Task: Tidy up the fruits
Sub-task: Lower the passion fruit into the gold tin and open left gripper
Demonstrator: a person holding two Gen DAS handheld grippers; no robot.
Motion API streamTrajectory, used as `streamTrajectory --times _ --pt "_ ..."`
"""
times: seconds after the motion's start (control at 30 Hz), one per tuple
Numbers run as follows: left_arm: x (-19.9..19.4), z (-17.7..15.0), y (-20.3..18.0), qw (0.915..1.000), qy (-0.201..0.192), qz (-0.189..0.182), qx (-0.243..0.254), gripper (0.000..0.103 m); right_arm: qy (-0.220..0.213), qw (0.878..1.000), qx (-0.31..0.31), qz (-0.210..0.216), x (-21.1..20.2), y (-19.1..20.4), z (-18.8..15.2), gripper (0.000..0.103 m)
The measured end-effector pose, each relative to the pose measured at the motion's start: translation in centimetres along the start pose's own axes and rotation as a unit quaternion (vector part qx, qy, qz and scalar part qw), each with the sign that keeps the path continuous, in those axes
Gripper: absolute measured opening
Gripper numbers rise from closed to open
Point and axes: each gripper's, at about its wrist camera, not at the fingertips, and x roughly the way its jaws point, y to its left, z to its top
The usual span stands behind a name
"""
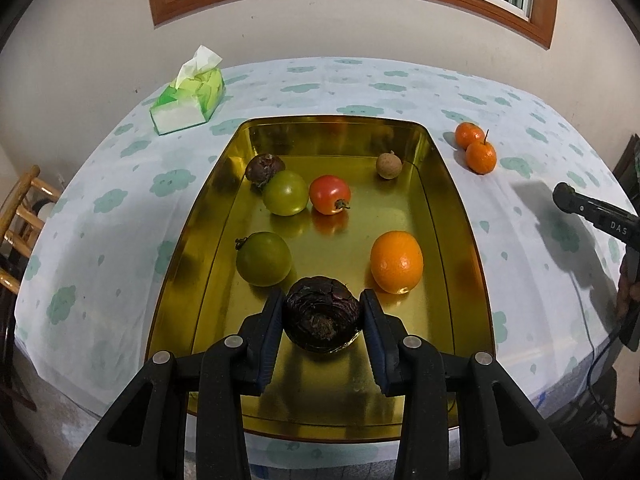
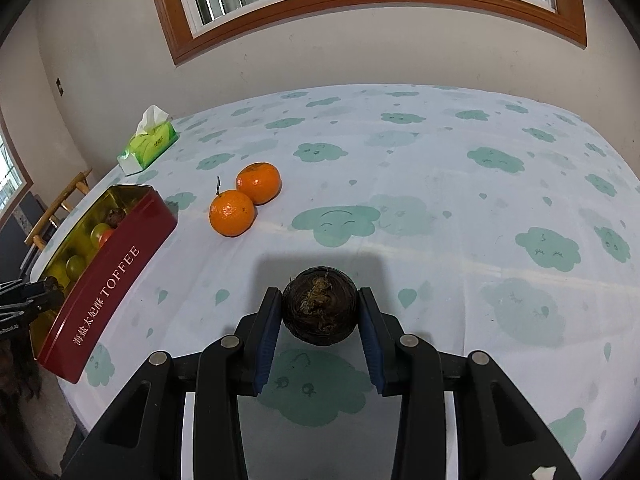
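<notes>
My left gripper [image 1: 323, 300] is shut on a dark purple wrinkled fruit [image 1: 322, 320], low at the near end of the gold-lined tin [image 1: 440, 184]. In the tin lie two green tomatoes [image 1: 285, 193] [image 1: 263, 258], a red tomato [image 1: 330, 195], an orange [image 1: 397, 262], another dark fruit [image 1: 264, 168] and a small brown fruit [image 1: 388, 165]. My right gripper [image 2: 320, 296] is shut on a dark brown round fruit [image 2: 320, 312] above the tablecloth, right of the tin's red wall [image 2: 108, 292]. Two mandarins [image 2: 232, 213] [image 2: 258, 183] sit on the cloth beyond it.
A green tissue pack [image 1: 188, 100] lies at the table's far left, beyond the tin. A wooden chair [image 1: 20, 220] stands off the left edge. The wall and a window are behind the table. A cloud-print tablecloth [image 2: 480, 200] stretches to the right of the mandarins.
</notes>
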Motion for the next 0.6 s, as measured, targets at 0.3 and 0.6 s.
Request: streamTrajectory --times 0.3,0.6 --pt "0.4 0.1 0.1 0.9999 0.005 0.010 0.000 0.041 -0.002 1.000 0.004 -0.003 -0.6 -0.4 0.1 0.035" --pt "-0.3 0.2 0.3 0.9996 -0.016 0.022 -0.005 0.060 -0.006 1.000 0.003 0.001 -1.4 -0.1 0.5 0.035"
